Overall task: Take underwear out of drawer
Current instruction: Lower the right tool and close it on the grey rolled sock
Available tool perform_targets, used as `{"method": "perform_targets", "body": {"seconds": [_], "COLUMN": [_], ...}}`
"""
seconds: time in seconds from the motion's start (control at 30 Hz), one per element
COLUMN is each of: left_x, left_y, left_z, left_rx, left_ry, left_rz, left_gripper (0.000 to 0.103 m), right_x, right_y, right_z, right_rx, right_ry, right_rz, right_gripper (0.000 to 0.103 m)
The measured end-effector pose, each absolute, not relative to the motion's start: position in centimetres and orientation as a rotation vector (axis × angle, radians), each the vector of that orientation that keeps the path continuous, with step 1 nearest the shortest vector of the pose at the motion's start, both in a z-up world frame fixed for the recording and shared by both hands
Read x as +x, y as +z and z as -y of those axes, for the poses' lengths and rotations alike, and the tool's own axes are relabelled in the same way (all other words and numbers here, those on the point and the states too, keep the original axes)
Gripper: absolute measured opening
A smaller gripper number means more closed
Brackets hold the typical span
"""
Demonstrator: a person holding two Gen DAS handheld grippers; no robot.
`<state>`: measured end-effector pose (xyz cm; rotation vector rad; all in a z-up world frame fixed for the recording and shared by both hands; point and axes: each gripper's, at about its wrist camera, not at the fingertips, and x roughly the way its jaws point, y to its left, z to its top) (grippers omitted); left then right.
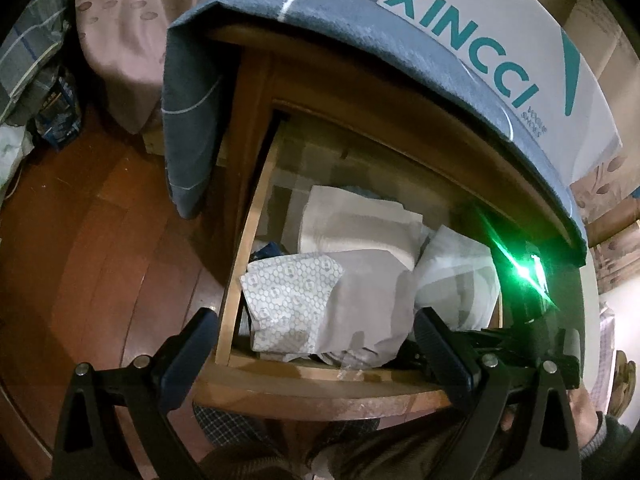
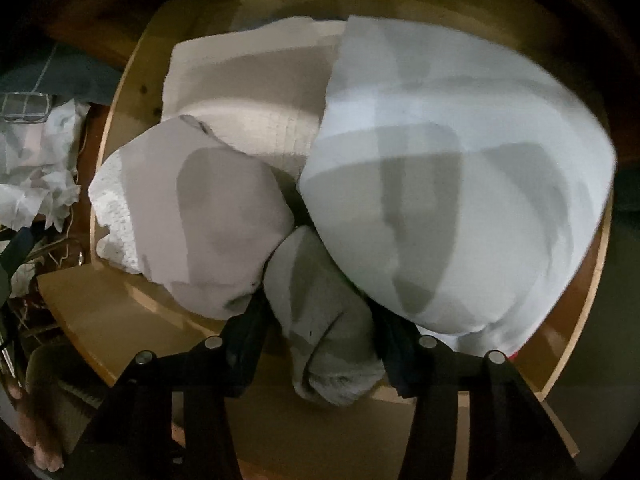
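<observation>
The wooden drawer stands pulled out, packed with folded clothes. A mauve-grey piece with a white honeycomb-print side lies at the front left. Behind it sits a white folded cloth, and a pale bluish-white bundle fills the right. My right gripper reaches steeply down into the drawer, shut on a small grey rolled underwear wedged between those piles. Its body with a green light shows in the left wrist view. My left gripper hangs open above the drawer's front edge, holding nothing.
A blue-grey cloth drapes over the nightstand top, with a white XINCCI box on it. Red-brown wood floor lies to the left, a bed with pinkish bedding beyond. A hand shows at the right edge. Crumpled white stuff lies outside the drawer's left wall.
</observation>
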<state>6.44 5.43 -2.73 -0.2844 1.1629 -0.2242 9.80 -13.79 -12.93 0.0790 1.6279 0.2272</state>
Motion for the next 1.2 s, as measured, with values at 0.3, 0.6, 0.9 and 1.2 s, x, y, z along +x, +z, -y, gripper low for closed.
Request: {"method": "perform_targets", "body": {"seconds": [0.3, 0.6, 0.9, 1.2], "left_x": [6.3, 6.5, 7.4, 8.9], "left_y": [-2.7, -2.7, -3.9, -7.9], "left_z": [-3.8, -2.3, 1.6, 4.4], "left_rx": [-0.199, -0.107, 0.022, 0.062], "left_ry": [-0.240, -0.228, -0.259, -0.264], "left_rz": [-1.163, -1.158, -1.197, -1.339], "left_gripper": [0.100, 0.100, 0.101, 0.101], "right_x": [8.1, 6.2, 4.4, 4.5], "right_y": [-11.2, -7.2, -4.6, -5.7], "right_z": [15.3, 17.4, 19.7, 21.9], "right_rx": [0.135, 0.173, 0.086, 0.218], "right_ry": [0.247, 0.292, 0.224, 0.258], "right_rz": [-1.518, -1.395, -1.284, -1.294], "right_gripper": [0.031, 0.029, 0.029, 0.029]}}
